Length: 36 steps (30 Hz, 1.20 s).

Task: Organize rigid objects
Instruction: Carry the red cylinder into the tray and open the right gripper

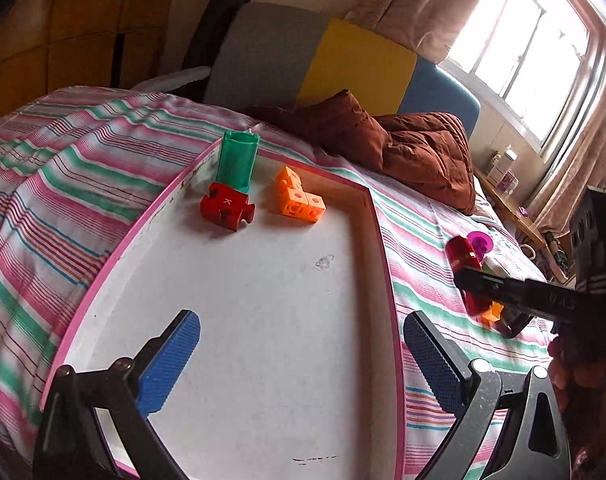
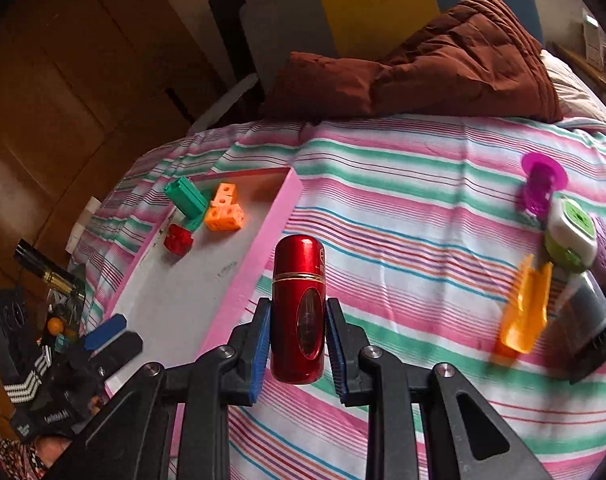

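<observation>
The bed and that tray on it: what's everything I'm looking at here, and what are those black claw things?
tray: one, white with pink rim, on the striped bedsheet
green piece: one, far end of tray
red block: one, in tray, against the green piece
orange cubes: one joined cluster, in tray
red bottle: one, glossy, held above the sheet
purple toy: one, on sheet at right
orange scoop-shaped piece: one, on sheet
white-and-green item: one, beside it
brown quilt: one, head of bed
left gripper: black, blue pads, open over tray
right gripper: same, clamped on the bottle
</observation>
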Each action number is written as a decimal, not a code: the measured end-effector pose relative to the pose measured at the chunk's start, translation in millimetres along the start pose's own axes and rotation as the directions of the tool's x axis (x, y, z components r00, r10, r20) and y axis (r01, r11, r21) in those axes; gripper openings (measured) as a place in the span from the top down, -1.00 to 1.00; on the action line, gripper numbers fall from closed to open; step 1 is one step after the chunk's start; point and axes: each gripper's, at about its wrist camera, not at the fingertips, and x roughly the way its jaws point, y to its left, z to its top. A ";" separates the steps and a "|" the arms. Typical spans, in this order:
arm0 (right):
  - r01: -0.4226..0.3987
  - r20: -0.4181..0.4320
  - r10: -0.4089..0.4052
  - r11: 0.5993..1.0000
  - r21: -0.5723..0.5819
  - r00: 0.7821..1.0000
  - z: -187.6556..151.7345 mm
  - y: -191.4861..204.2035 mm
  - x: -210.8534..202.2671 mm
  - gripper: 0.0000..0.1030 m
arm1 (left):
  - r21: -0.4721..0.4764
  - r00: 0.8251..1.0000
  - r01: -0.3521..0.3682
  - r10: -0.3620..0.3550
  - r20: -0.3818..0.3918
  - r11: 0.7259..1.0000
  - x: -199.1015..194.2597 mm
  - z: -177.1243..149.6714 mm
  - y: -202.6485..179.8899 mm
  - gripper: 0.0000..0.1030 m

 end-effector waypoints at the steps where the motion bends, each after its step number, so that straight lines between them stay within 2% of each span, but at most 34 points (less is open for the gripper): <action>1: -0.005 -0.001 0.004 1.000 -0.007 1.000 5.1 6.9 5.3 0.51 | -0.002 1.000 -0.006 0.006 -0.003 1.000 -0.2 -0.5 1.1 -0.99; 5: -0.018 -0.003 0.018 0.999 -0.035 1.000 24.6 31.5 25.2 0.51 | -0.019 1.000 -0.006 0.006 -0.001 1.000 -3.1 -0.8 6.4 -0.99; 9: 0.004 -0.012 -0.005 0.999 -0.052 1.000 43.1 50.2 51.9 0.51 | -0.033 1.000 -0.018 0.017 -0.012 0.999 -3.1 -0.1 10.9 -0.99; 13: 0.067 -0.031 -0.071 0.993 -0.096 0.997 57.7 63.0 78.6 0.51 | -0.058 0.999 -0.035 0.034 -0.019 0.998 -3.2 2.1 19.2 -0.99; 22: 0.231 -0.041 -0.245 0.949 -0.213 0.969 72.6 75.4 118.0 0.50 | -0.090 0.999 -0.047 0.046 -0.012 0.995 -6.7 4.4 29.2 -0.99; 27: 0.229 0.002 -0.234 0.951 -0.207 0.972 69.6 76.8 105.3 0.38 | -0.086 0.999 -0.052 0.052 -0.009 0.995 -6.5 4.2 28.9 -0.99; 36: 0.233 0.042 -0.229 0.944 -0.234 0.972 44.3 71.0 50.4 0.37 | -0.060 0.999 -0.033 0.033 -0.016 0.998 -7.0 0.5 19.0 -0.99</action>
